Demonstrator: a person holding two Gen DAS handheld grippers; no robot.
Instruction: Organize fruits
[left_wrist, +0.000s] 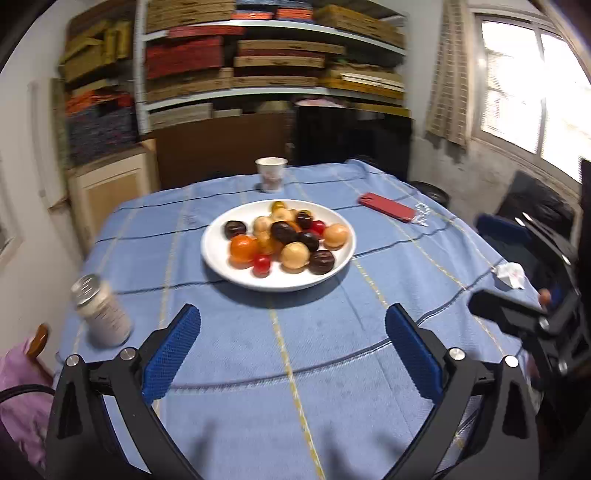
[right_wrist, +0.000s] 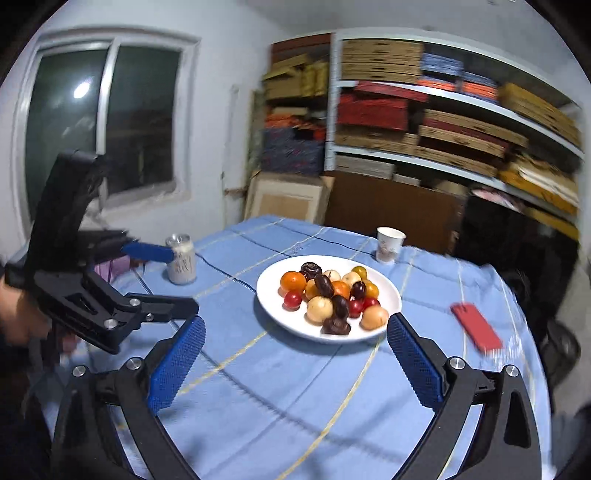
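A white plate (left_wrist: 218, 254) sits mid-table, heaped with small fruits (left_wrist: 284, 236): orange, pale tan, dark brown and little red ones. My left gripper (left_wrist: 293, 317) hovers over the blue cloth in front of the plate. It is open, with blue pads wide apart and nothing between them. In the right wrist view the same plate (right_wrist: 269, 291) and fruits (right_wrist: 328, 295) lie just beyond my right gripper (right_wrist: 295, 325), which is also open and empty. The left gripper (right_wrist: 183, 280) shows at the left of that view, and the right gripper (left_wrist: 517, 321) at the right edge of the left wrist view.
A paper cup (left_wrist: 271, 173) stands behind the plate, a lidded jar (left_wrist: 101, 314) at the table's left edge, a red phone (left_wrist: 388, 206) to the right, and a crumpled tissue (left_wrist: 511, 275) near the right edge. Shelves of boxes stand beyond the table.
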